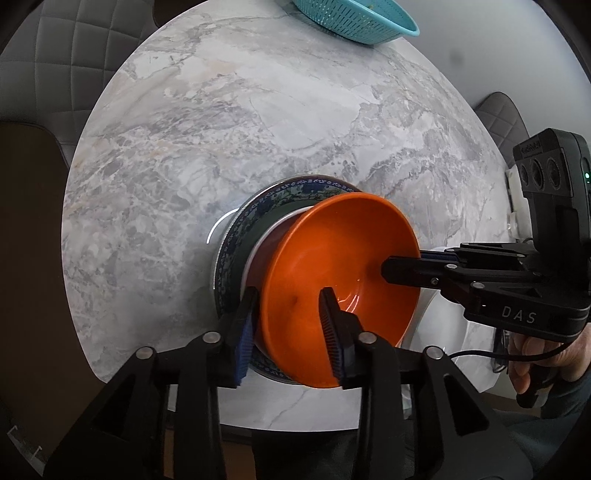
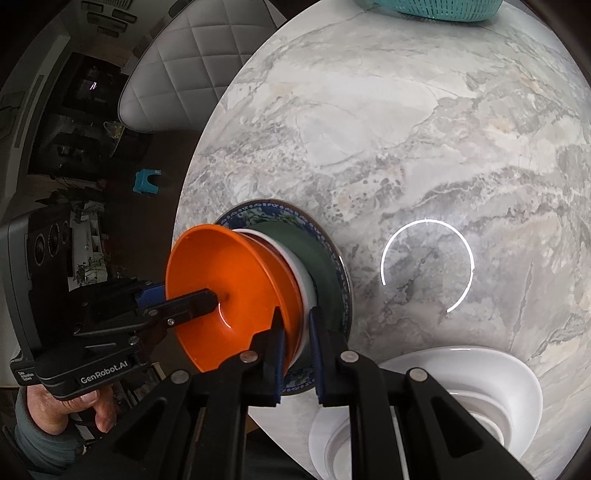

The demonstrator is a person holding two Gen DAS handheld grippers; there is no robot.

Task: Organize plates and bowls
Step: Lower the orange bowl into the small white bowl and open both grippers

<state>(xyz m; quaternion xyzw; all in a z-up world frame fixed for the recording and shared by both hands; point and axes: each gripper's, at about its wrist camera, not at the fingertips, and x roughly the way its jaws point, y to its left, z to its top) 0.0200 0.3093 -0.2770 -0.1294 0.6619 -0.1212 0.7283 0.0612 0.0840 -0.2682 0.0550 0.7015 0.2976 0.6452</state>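
In the left wrist view the left tongs (image 1: pixel 290 332) straddle the near rim of the orange bowl (image 1: pixel 332 266), one pad outside the wall and one inside; the pads stand a little apart with the wall between them, and whether they actually press it I cannot tell. The right tongs (image 1: pixel 402 271) reach in from the right, one finger inside the bowl and a blue pad behind its far rim, pinching that wall. The orange bowl sits nested in a white bowl (image 1: pixel 258 243), which rests on a dark green plate (image 1: pixel 255 229) atop a blue-patterned plate (image 1: pixel 295 188). This stack stands near the front edge of the round marble table (image 1: pixel 258 122). A teal colander (image 1: pixel 354 18) lies at the far rim, with wide bare marble between it and the stack.

In the right wrist view the right tongs (image 2: pixel 295 334) are pressed onto the near rims of the nested orange bowl (image 2: pixel 229 291) and white bowl (image 2: pixel 304 291). The left tongs (image 2: pixel 192 301) enter from the left, one finger inside the orange bowl. A stack of white dishes (image 2: pixel 480 380) sits just right of the blue-patterned plate (image 2: pixel 258 212), near the table (image 2: pixel 406 129) edge. The colander (image 2: pixel 443 9) shows at the top, beyond open marble.
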